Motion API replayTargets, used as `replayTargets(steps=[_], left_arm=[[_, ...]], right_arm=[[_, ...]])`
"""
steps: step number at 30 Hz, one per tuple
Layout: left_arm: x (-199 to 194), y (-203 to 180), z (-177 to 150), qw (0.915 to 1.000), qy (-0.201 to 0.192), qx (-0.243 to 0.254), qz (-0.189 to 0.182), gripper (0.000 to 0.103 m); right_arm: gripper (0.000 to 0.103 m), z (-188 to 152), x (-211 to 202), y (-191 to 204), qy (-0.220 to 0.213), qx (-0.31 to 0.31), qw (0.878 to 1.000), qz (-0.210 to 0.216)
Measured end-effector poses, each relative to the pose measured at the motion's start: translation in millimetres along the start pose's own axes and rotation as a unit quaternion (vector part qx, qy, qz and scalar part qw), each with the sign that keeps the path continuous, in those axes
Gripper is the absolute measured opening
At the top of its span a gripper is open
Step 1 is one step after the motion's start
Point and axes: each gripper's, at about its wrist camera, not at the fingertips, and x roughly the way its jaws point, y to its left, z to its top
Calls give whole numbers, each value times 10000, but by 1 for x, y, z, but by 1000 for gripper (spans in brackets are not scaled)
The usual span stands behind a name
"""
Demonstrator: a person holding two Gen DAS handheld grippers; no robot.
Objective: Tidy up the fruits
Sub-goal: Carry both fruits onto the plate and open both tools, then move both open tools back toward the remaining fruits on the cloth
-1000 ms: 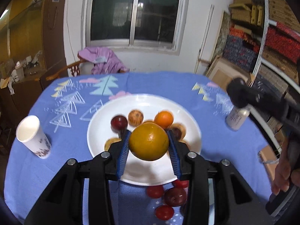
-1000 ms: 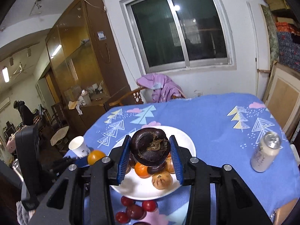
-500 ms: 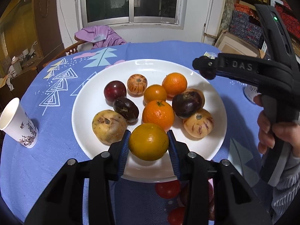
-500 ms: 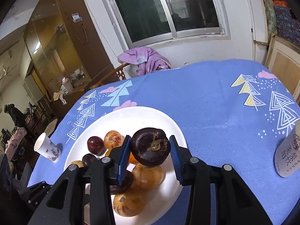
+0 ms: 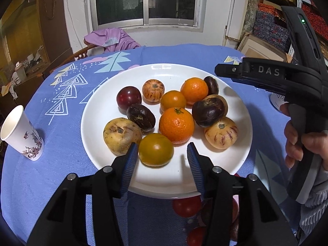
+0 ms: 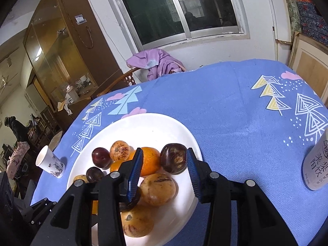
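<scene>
A white plate on the blue tablecloth holds several fruits: oranges, dark purple fruits, a plum and striped yellow melons. My left gripper is open, and a yellow-orange fruit lies on the plate's near side between its fingers, against the left pad. My right gripper is open over the plate's right rim, and a dark purple fruit lies on the plate between its fingers, close to the right pad. The right gripper's body shows in the left wrist view.
A paper cup stands left of the plate, and also shows in the right wrist view. A drink can stands at the right. Red tomatoes lie on the cloth below the plate's near rim. A chair with purple cloth stands behind the table.
Both grippers came down to the plate and opened. The yellow-orange fruit left the left gripper, and the dark purple fruit left the right gripper; both now rest on the plate.
</scene>
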Motion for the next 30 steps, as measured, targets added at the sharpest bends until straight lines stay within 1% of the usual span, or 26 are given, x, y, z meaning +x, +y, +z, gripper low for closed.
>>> replayTargets(steps=[2,3,6,8,12,14,15,19,21,23,24,25,30], left_arm=[[-3,1,0,10000,-26,-11,-6,50],[-4,1,1,10000,-40,-15,-5,52],[-10,3,1,9998,-149,-40,84,70],[-15,4,0,9997,-206,-18,137,71],[-22,7,1,9996,-270,-61,105,71],[-25,9,2,9994,-307,-76,126,73],[-27,10,2,9993,-325,-98,138,76],[-32,15,3,9991,-370,-184,127,77],[-37,17,3,9988,-413,-224,121,78],[-43,18,3,9985,-473,-257,120,81],[-46,19,2,9983,-500,-268,121,87],[-50,19,1,9980,-555,-278,132,88],[-69,17,-9,9973,-687,-204,124,88]], right_arm=[[46,2,-6,2,-67,-2,10000,41],[46,3,-9,4,-94,-7,9999,67],[49,4,-18,9,-177,-63,9997,129],[50,5,-23,14,-218,-103,9996,168],[54,4,-33,26,-297,-233,9990,236],[56,3,-37,32,-327,-289,9987,281],[56,3,-39,35,-339,-329,9984,305],[61,1,-49,46,-413,-448,9974,377],[61,0,-56,51,-445,-484,9969,435],[63,-3,-62,55,-456,-498,9965,483],[63,-5,-67,57,-460,-508,9964,503],[64,-7,-70,59,-460,-518,9963,507],[64,-15,-90,70,-452,-651,9958,450]])
